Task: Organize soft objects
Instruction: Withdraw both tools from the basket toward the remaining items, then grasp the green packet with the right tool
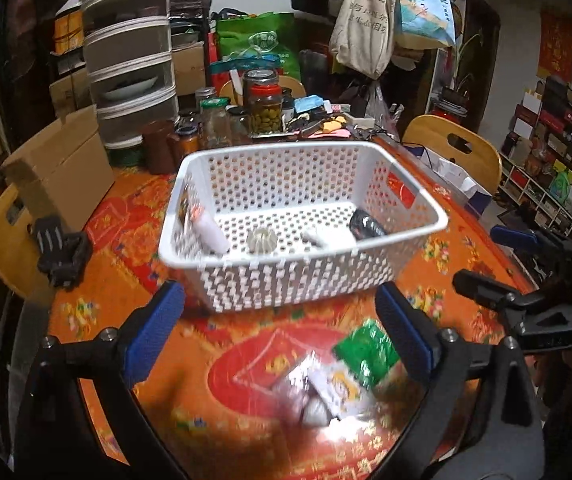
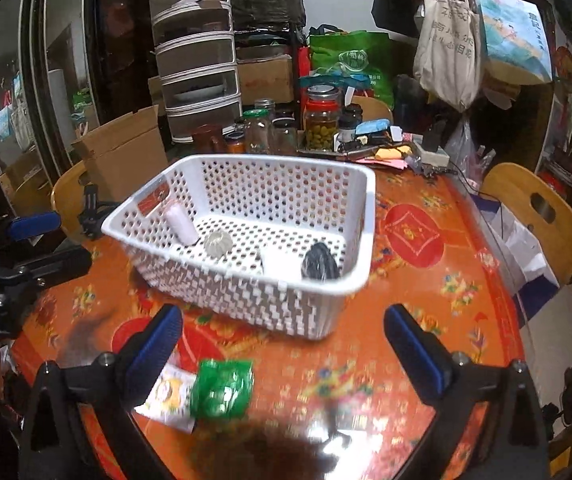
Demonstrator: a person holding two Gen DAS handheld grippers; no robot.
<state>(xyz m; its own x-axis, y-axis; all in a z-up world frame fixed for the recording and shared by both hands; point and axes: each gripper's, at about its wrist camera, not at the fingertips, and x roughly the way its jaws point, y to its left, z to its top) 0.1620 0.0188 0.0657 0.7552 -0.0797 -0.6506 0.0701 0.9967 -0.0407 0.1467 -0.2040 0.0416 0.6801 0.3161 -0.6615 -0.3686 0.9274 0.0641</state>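
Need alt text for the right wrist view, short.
Open right gripper hovers over an orange patterned tablecloth, aimed at a white perforated plastic basket holding a few small items. A green foil packet lies beside a white packet near its left finger.

Packets (image 1: 342,376) before basket (image 1: 298,280) — jars (image 1: 264,102) behind

Dim indoor light; motion blur near bottom; fisheye bending, dark corners

The left claw's (image 2: 26,240) black body reads "RoboLAI".
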